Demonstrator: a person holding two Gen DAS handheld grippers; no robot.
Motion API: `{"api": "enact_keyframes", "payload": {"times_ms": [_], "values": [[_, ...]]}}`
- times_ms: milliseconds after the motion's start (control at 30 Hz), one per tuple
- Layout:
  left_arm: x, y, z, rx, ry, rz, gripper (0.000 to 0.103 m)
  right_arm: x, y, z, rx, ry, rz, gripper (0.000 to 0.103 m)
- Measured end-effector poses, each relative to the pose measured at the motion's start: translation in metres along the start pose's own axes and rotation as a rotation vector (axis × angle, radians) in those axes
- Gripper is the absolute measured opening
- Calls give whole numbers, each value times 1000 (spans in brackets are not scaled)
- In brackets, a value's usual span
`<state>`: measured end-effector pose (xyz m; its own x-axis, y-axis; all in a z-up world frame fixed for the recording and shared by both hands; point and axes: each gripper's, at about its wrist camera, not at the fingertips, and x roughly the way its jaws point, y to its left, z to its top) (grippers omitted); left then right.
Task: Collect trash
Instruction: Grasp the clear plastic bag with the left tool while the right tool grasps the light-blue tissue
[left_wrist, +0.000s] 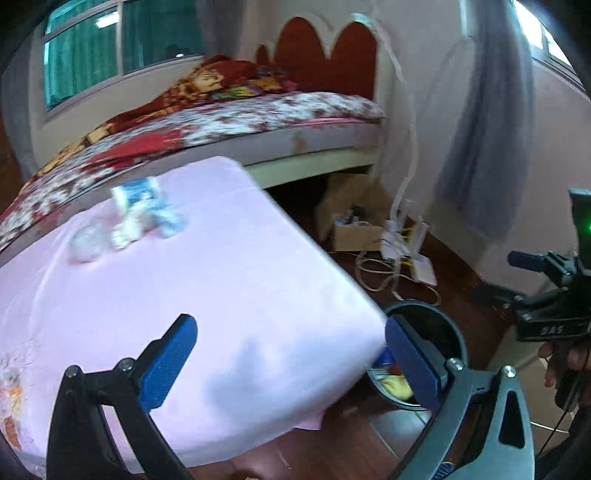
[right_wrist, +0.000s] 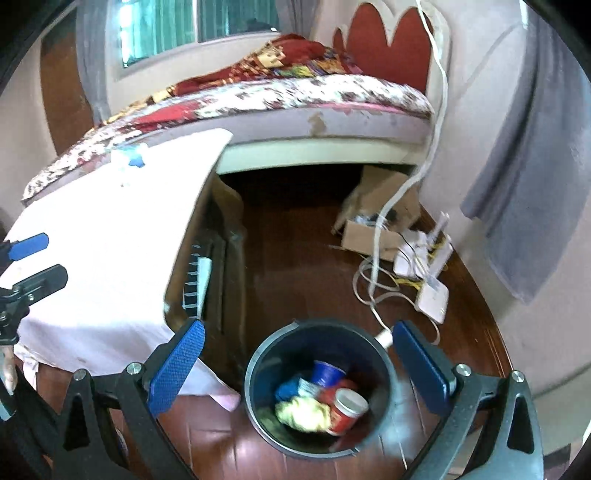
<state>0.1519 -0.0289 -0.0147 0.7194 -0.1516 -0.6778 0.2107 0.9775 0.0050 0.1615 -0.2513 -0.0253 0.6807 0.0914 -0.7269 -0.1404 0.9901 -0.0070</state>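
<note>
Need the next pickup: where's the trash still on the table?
Left wrist view, upper left: the crumpled wrappers lie on the pink-covered table, at its far edge beside the bed.

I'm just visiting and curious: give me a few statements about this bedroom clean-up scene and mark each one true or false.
1. The trash bin stands on the wooden floor beside the pink-covered table. True.
2. The bin is empty. False: it holds a blue cup, a red can and a yellow crumpled wrapper.
3. The right gripper has its jaws open with nothing between them. True.
4. The left gripper is clamped on a bottle. False: it is open and holds nothing.
5. Blue-and-white litter lies on the table. True.
</note>
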Motion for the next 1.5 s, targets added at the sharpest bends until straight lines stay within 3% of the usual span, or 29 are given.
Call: {"api": "enact_keyframes", "payload": {"times_ms": [400, 567, 700, 833, 1000, 1167, 1300, 1400, 1500], "values": [[1, 114, -2, -136, -29, 166, 102, 19, 105, 51, -100, -91, 165, 103], [6, 166, -7, -209, -26, 206, 102, 36, 149, 61, -165, -75, 217, 103], [14, 198, -5, -230, -28, 242, 100, 52, 180, 76, -232, -76, 202, 103], [34, 225, 6, -237, -17, 241, 90, 83, 209, 104, -258, -72, 216, 103], [58, 252, 23, -257, -8, 218, 88, 123, 243, 141, -265, -54, 240, 102], [94, 270, 43, -258, 34, 173, 86, 168, 269, 171, -252, -9, 262, 84], [112, 283, 53, -295, 44, 134, 83, 194, 284, 183, -274, 23, 267, 75], [123, 289, 58, -307, 53, 122, 80, 213, 293, 189, -291, 51, 248, 63], [132, 293, 62, -314, 65, 105, 72, 225, 294, 192, -283, 70, 255, 41]]}}
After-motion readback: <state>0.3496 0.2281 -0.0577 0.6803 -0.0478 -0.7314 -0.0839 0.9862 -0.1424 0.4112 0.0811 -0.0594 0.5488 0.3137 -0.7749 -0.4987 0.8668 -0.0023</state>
